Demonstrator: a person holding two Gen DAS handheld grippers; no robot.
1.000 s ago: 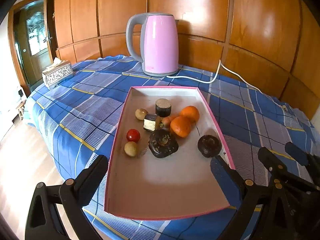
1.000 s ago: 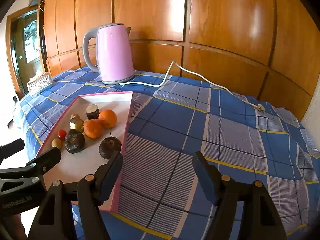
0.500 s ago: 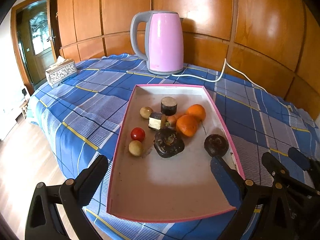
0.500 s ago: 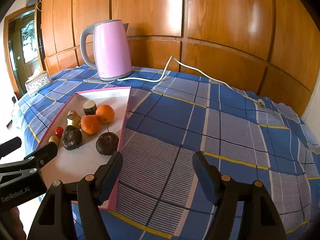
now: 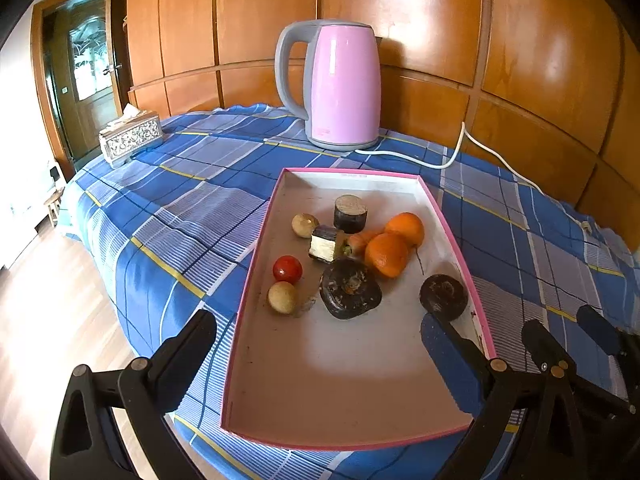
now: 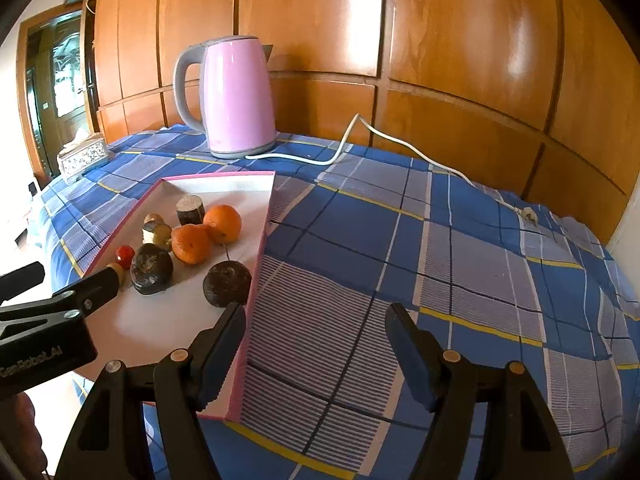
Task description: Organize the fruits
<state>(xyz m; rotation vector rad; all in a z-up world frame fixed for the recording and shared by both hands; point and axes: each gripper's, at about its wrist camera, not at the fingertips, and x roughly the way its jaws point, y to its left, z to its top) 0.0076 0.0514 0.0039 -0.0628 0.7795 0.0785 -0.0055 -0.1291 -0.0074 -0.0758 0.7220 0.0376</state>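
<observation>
Comparing with a second ago: both cameras are rising and tipping back a little, so the worktop in its blue plaid cloth and the pink kettle are sitting lower in view. Nothing on the cloth is shifting.

The pink-rimmed tray is lying where it was, all fruit inside it: two oranges touching, a dark shrivelled fruit just in front, another dark one near the right rim, a red cherry tomato beside a pale round fruit.

Left hand-held gripper is hanging wide over the tray's near end, holding nothing. Right hand-held gripper is also wide and empty, over bare cloth just right of the tray.

My read: no grasp is happening; could be pre-sort or finished.
</observation>
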